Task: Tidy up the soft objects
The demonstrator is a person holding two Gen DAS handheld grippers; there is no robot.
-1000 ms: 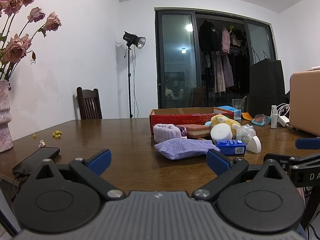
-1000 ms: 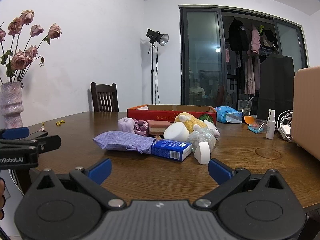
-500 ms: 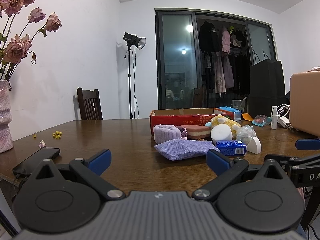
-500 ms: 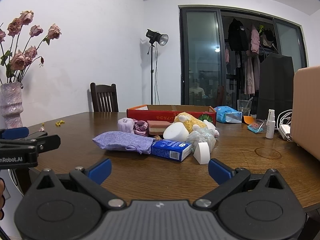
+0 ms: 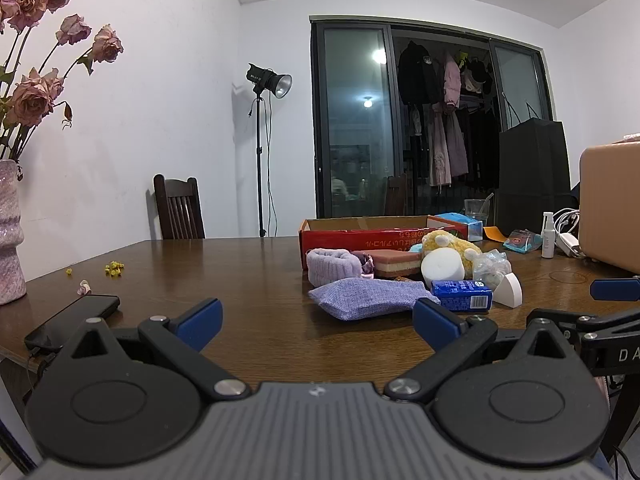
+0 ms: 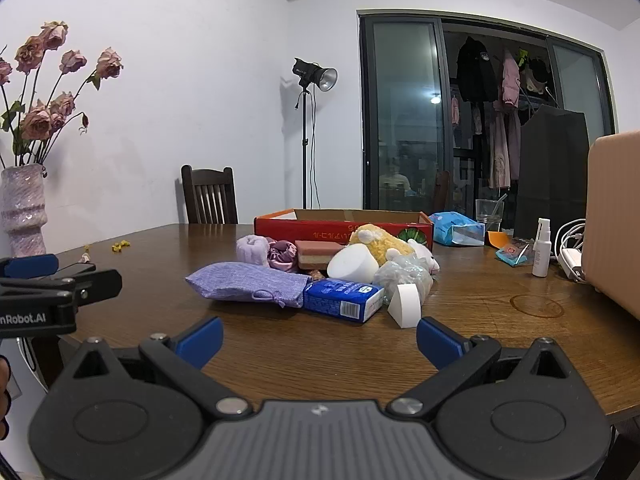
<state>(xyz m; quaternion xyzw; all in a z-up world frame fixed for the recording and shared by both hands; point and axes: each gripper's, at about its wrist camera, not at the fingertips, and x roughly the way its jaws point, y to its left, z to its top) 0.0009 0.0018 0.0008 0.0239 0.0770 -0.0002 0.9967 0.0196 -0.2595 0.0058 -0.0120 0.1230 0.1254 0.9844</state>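
Note:
A pile of objects lies mid-table before a red cardboard box (image 5: pixel 360 236) (image 6: pixel 344 226): a purple cloth pouch (image 5: pixel 370 296) (image 6: pixel 246 286), a lilac knitted roll (image 5: pixel 330 266) (image 6: pixel 253 249), a pink-brown sponge (image 5: pixel 394 262) (image 6: pixel 318 252), a yellow plush toy (image 5: pixel 448 242) (image 6: pixel 380 240), a white foam cylinder (image 5: pixel 442 266) (image 6: pixel 354 266), a blue carton (image 5: pixel 462 296) (image 6: pixel 344 300), a white wedge (image 6: pixel 404 304) and a clear bag (image 6: pixel 404 276). My left gripper (image 5: pixel 316 320) and right gripper (image 6: pixel 318 340) are open and empty, near the table's front edge, short of the pile.
A black phone (image 5: pixel 74 322) lies at the left front. A pink vase (image 6: pixel 24 210) with dried roses stands far left. A tan case (image 6: pixel 612 220), a spray bottle (image 6: pixel 541 254), cables and a blue packet (image 6: pixel 456 228) sit at the right. A chair (image 6: pixel 210 196) stands behind the table.

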